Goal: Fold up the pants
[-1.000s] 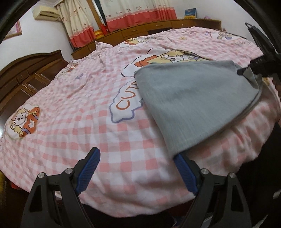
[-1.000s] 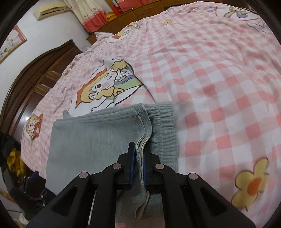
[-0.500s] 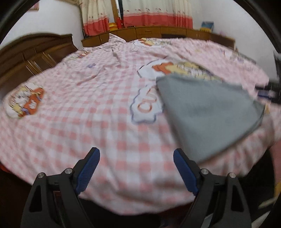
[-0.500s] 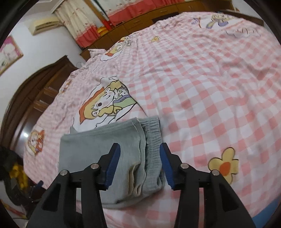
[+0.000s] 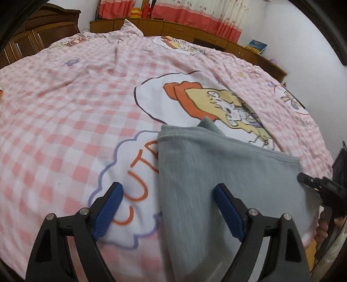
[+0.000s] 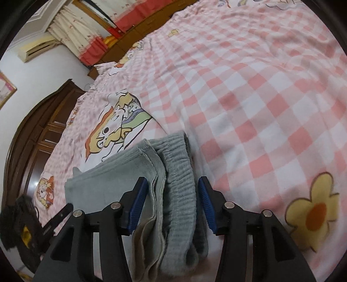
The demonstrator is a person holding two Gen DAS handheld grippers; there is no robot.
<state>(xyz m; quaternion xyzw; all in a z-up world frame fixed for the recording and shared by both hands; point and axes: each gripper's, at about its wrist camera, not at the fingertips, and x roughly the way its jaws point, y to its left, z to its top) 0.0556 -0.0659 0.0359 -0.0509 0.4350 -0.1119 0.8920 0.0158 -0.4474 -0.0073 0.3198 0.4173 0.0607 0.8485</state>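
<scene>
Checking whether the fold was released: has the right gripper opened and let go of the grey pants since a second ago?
Yes. The right gripper, clamped on the grey pants before, now stands open astride the hem and waistband edges on the checked bedsheet.

A home bedroom: a bed [image 5: 65,108] under a pink checked cartoon sheet, curtains [image 5: 195,13], wooden cupboards [image 5: 177,30], and a wall air conditioner [image 6: 34,48].

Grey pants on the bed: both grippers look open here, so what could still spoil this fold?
The grey pants lie near the bed edge, with part drooping over it; they may slide off. The right gripper straddles the stacked hems and ribbed waistband; closing could catch only some layers. The left gripper straddles the side edge and could drag it askew.
</scene>
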